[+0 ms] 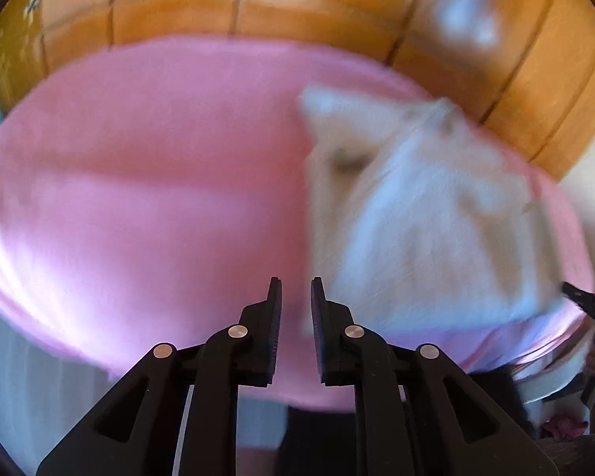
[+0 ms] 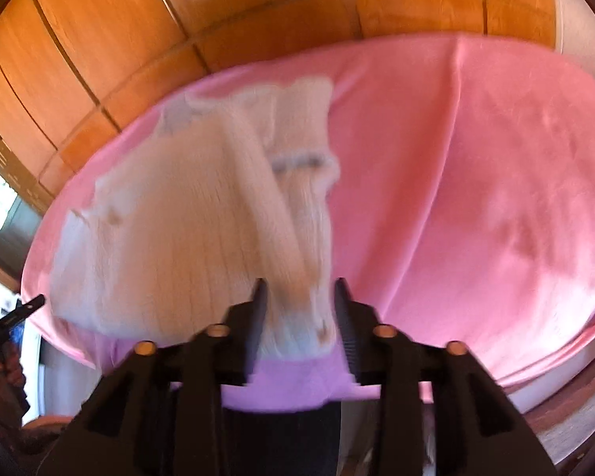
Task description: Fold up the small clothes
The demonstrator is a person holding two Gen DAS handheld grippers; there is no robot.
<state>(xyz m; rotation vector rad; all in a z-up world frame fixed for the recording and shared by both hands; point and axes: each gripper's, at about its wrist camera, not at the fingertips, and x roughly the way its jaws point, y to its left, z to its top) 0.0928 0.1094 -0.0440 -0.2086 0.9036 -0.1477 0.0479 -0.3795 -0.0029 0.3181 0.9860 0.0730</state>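
A white knitted garment [image 1: 416, 218] lies blurred on the pink cloth [image 1: 139, 178], to the right in the left wrist view. My left gripper [image 1: 296, 281] is closed to a slim gap over the pink cloth. The garment's left edge runs just behind its right finger, and no fabric shows between the pads. In the right wrist view the garment [image 2: 170, 238] spreads to the left. One raised fold of it runs down into my right gripper [image 2: 299, 283], whose fingers hold that bunched fold between them. The right gripper's finger [image 1: 583, 301] shows at the garment's near right corner.
The pink cloth [image 2: 476, 198] covers a rounded surface with a drop at its near edge. Wooden panelling [image 2: 99, 39] stands behind it. The left gripper's finger [image 2: 23, 309] and a hand [image 2: 4, 373] show at the left edge. The pink cloth right of the garment is bare.
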